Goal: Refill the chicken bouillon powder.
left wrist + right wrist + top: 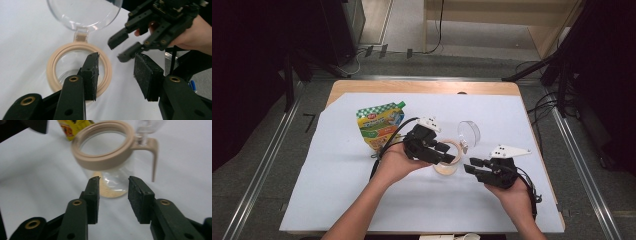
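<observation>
Left gripper [449, 154] hovers open above jar [446, 167], apart

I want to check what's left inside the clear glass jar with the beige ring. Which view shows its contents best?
The right gripper view: it sees the clear glass jar with the beige ring from the side, with tan powder at the bottom. The left gripper view looks down through the rim. In the high view the left gripper partly hides it.

The pouch [380, 126] carries print on its green-checked and yellow front, with a small red badge at its top left, but the lettering is too small and blurred to read. No other text shows.
</observation>
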Action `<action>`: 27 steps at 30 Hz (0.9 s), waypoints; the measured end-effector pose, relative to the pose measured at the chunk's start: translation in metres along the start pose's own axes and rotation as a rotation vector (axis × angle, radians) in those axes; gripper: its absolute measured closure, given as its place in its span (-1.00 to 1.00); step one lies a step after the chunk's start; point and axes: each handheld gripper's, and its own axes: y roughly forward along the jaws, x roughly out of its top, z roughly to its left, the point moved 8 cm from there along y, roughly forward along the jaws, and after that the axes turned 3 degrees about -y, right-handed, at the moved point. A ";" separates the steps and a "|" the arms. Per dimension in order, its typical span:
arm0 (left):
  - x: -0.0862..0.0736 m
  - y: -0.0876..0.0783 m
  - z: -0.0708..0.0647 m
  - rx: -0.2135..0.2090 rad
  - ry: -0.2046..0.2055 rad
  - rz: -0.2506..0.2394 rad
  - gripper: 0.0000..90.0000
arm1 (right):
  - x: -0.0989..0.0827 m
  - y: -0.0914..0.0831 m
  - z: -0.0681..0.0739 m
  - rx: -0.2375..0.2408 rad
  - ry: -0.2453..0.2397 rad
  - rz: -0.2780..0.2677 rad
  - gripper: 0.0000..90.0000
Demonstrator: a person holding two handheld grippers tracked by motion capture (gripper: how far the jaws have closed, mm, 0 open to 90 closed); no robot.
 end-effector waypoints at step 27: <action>-0.040 -0.072 0.036 0.084 -0.091 -0.038 -0.06 | -0.008 0.030 0.041 0.129 -0.089 0.071 0.09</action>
